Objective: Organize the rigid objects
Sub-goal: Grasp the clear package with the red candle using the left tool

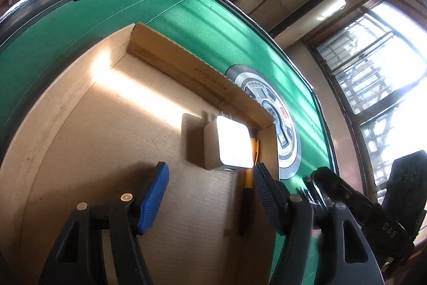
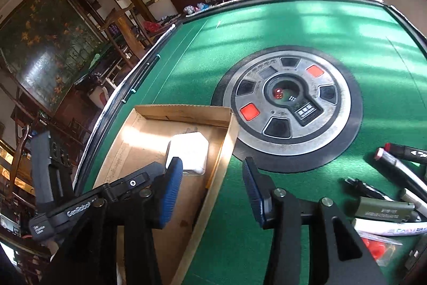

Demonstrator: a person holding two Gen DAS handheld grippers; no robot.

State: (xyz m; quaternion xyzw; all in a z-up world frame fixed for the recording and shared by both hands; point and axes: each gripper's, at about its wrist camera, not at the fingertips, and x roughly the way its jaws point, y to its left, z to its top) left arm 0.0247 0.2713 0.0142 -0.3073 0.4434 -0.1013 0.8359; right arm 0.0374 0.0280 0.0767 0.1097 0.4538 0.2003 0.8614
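On green felt mahjong table [image 2: 186,66], cardboard tray [image 1: 80,124] holds white box [image 1: 229,143] at far right corner. My left gripper [image 1: 210,194] jaws part open, empty; right gripper [image 2: 213,191] likewise, over tray's edge. Pens [image 2: 395,167] right. Sunlit window [image 1: 379,66] beyond.

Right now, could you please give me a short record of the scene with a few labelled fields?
surface: green felt table with round grey centre console
container: shallow brown cardboard box
in box: white square plastic block, near one corner
outside box: loose pens and markers on the felt
left gripper: open, over box, holding nothing
right gripper: open, above box wall, holding nothing
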